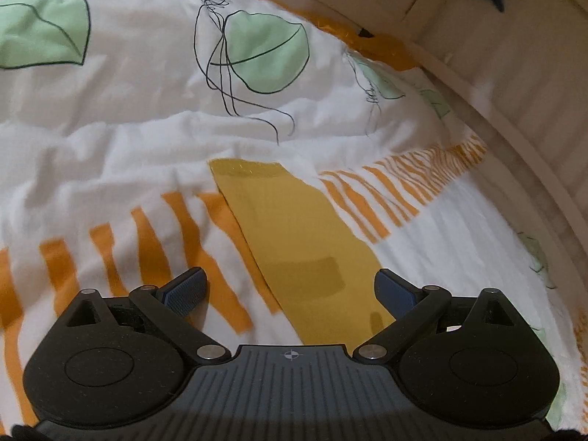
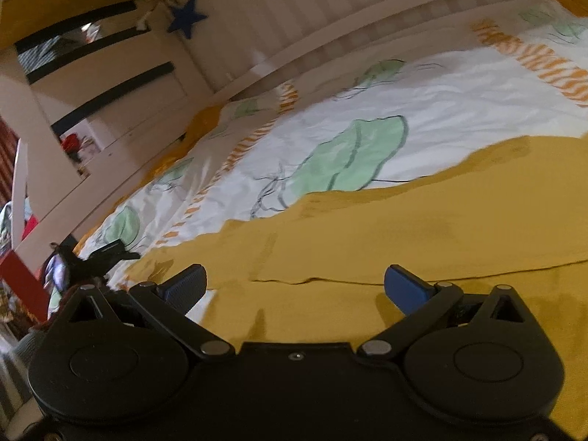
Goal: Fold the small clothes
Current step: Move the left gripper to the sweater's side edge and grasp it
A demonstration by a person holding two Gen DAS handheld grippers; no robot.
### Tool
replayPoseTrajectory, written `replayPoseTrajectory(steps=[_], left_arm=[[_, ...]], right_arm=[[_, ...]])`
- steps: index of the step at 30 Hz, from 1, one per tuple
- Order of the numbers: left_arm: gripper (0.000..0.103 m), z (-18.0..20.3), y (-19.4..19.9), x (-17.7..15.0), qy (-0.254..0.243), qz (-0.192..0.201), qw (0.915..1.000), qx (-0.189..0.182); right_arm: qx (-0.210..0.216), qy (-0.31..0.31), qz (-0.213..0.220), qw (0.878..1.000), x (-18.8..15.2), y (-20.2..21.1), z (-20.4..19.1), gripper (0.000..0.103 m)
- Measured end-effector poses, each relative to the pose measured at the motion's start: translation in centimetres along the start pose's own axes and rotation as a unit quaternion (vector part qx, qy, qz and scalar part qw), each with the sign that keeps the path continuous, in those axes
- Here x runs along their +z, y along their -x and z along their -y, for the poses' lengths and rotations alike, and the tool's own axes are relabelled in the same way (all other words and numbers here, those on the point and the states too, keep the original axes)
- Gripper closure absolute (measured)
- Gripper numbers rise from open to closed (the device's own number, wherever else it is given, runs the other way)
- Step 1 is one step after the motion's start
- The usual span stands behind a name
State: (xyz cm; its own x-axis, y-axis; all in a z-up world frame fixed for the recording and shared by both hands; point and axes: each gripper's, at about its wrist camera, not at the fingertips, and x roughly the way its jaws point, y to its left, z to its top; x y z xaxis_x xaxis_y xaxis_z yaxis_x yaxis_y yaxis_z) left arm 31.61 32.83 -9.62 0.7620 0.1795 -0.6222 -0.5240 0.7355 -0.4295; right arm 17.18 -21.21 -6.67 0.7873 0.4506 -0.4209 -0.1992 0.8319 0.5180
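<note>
A mustard-yellow garment (image 1: 294, 239) lies flat on the bed cover as a narrow strip running away from my left gripper (image 1: 290, 290). That gripper is open and empty, its blue pads either side of the strip's near end, just above it. In the right wrist view the same yellow garment (image 2: 386, 242) spreads wide, with a fold edge across it. My right gripper (image 2: 294, 286) is open and empty, hovering low over the yellow cloth near its left edge.
The white bed cover (image 1: 147, 117) has green leaves and orange stripes. A white slatted bed rail (image 1: 514, 84) runs along the right side; it also shows in the right wrist view (image 2: 330, 22). A blue star (image 2: 185, 16) hangs on the bed frame.
</note>
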Motion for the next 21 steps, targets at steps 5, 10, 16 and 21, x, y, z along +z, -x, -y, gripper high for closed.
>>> replayPoseTrajectory(steps=[5, 10, 16, 21], left_arm=[[0.004, -1.0, -1.8, 1.2, 0.000, 0.007, 0.9999, -0.015], [0.004, -0.8, -3.4, 2.0, -0.007, 0.016, 0.9996, -0.022], [0.069, -0.5, -3.6, 2.0, -0.020, 0.024, 0.9994, -0.014], [0.100, -0.6, -2.5, 2.2, 0.013, 0.021, 0.9990, -0.037]], right_arm=[[0.011, -0.022, -0.001, 1.000, -0.7, -1.5, -1.9, 0.000], [0.010, -0.012, -0.017, 1.000, -1.4, -2.7, -3.3, 0.000], [-0.009, -0.018, -0.033, 0.999, -1.9, -2.6, -3.3, 0.000], [-0.032, -0.035, -0.031, 0.998, -1.7, -1.8, -2.3, 0.000]])
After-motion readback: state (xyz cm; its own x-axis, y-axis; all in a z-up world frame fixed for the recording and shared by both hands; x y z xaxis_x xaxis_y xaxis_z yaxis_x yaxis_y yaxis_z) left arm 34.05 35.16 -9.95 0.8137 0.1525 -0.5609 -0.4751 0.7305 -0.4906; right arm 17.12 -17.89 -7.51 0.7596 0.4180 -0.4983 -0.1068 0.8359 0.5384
